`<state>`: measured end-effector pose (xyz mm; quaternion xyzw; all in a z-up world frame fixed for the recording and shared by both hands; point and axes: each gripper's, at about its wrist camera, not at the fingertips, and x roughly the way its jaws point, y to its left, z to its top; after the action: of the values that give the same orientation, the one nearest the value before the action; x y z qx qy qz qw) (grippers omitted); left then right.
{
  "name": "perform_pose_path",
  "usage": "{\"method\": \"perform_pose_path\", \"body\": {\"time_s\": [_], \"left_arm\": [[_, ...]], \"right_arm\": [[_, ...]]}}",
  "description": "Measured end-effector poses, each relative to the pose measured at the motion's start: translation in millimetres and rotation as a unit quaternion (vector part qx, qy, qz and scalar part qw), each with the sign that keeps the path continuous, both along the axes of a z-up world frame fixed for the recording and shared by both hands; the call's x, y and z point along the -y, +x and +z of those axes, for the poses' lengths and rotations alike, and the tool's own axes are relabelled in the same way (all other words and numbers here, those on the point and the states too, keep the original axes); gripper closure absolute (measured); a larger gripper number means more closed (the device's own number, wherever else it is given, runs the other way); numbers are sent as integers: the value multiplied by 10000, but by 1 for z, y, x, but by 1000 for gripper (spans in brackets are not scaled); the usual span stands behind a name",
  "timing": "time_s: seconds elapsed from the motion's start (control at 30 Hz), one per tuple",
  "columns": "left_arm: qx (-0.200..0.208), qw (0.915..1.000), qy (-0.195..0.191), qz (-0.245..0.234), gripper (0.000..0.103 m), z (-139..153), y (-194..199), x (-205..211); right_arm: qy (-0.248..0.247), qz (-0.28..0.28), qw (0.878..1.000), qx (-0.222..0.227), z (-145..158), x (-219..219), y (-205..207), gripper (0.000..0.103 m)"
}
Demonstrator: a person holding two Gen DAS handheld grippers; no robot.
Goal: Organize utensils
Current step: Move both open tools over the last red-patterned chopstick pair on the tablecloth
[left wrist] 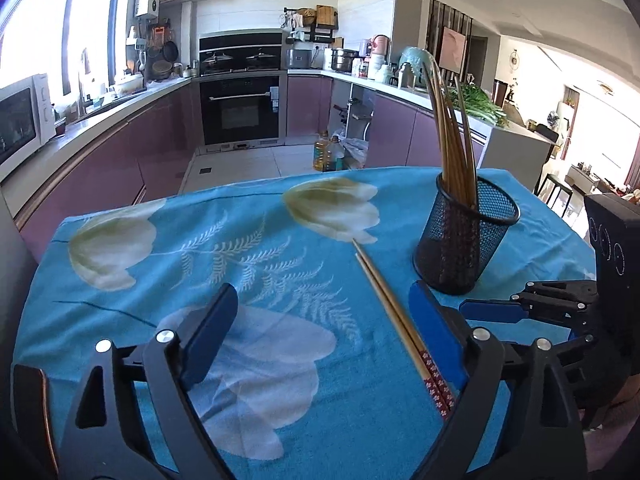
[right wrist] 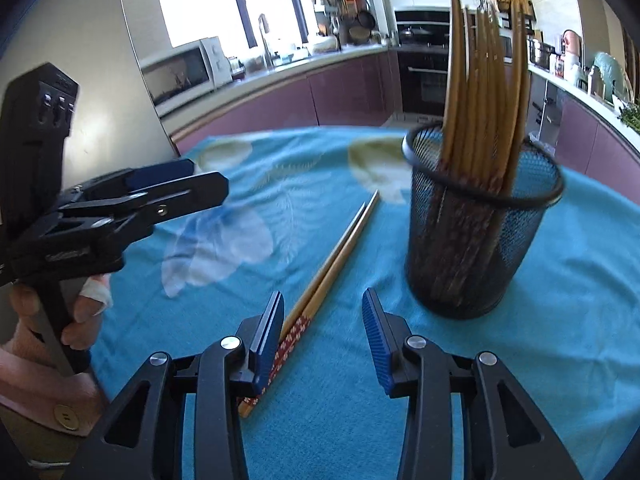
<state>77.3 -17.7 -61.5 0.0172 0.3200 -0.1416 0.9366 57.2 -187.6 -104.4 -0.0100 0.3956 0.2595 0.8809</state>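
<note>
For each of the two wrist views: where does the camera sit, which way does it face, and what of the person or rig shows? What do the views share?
Left wrist view: on the left gripper, low over the blue tablecloth, facing the kitchen oven; its jaws are open, and the right gripper enters from the right.
Right wrist view: on the right gripper, jaws open, facing the window and counter; the left gripper and the person's hand show at left.
Shared: the loose chopstick pair and the mesh holder of chopsticks.

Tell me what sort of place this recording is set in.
A home kitchen, most likely: a built-in oven sits among purple cabinets, a microwave stands on the counter, and a cloth-covered table holds a mesh cup of chopsticks.
</note>
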Motion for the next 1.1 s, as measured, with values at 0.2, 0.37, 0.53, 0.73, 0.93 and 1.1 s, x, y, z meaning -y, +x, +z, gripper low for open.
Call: {"method": "perform_pose_path", "body": {"time_s": [0.2,0.37,0.53,0.73,0.93,1.1], "left_arm": [[-293,9995,-23,144,16,-18,1,-7],[-393,9991,-21,131,20,-25,4,-8],[-475,9988,-26,91,22,-30,7,-7],[-619,9979,90,-156,27,-36,10,5],[-999,9930,235,-583,41,-50,16,31],[-1306,9877,138,-850,51,-61,22,45]], "right_arm": [[-108,-43,9998,-134,-8,-6,2,65],[-167,-78,9997,-177,-10,-9,2,66],[-199,-156,9994,-224,-11,-6,1,69],[-104,-248,9990,-363,-12,2,0,75],[-153,-271,9988,-384,-11,6,-3,78],[-167,-277,9987,-402,-11,11,-5,82]]}}
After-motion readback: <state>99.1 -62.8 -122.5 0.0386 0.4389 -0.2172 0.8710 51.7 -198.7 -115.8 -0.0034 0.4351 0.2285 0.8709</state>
